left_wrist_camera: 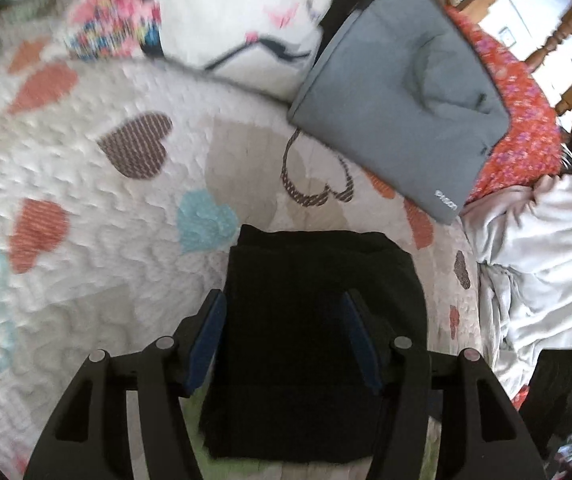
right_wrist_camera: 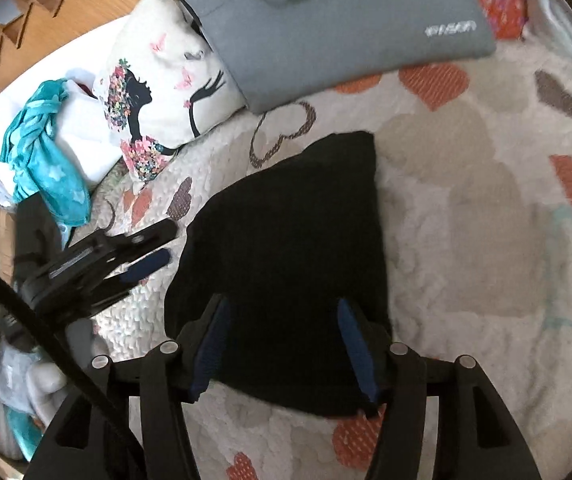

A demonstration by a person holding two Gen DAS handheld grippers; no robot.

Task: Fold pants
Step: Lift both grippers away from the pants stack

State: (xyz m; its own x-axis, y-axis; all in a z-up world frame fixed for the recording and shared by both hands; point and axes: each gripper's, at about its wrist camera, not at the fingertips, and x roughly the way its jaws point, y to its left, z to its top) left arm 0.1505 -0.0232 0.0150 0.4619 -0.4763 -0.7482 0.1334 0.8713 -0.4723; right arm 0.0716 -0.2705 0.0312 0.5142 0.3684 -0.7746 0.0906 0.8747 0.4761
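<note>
The black pants (left_wrist_camera: 318, 292) lie folded into a compact rectangle on the heart-patterned quilt (left_wrist_camera: 85, 184). My left gripper (left_wrist_camera: 283, 308) is open above the fold's near part, its blue pads on either side, holding nothing. In the right wrist view the same pants (right_wrist_camera: 286, 240) lie flat, and my right gripper (right_wrist_camera: 283, 312) is open over their near edge, empty. The left gripper (right_wrist_camera: 141, 256) shows there to the left of the pants, hovering beside them.
A grey laptop sleeve (left_wrist_camera: 398, 92) lies beyond the pants. A white printed pillow (right_wrist_camera: 161, 92) and a teal cloth (right_wrist_camera: 45, 148) lie at the far left. Crumpled grey-white clothing (left_wrist_camera: 546, 248) and a red floral fabric (left_wrist_camera: 518, 120) lie at the right. A wooden chair (left_wrist_camera: 558, 32) stands behind.
</note>
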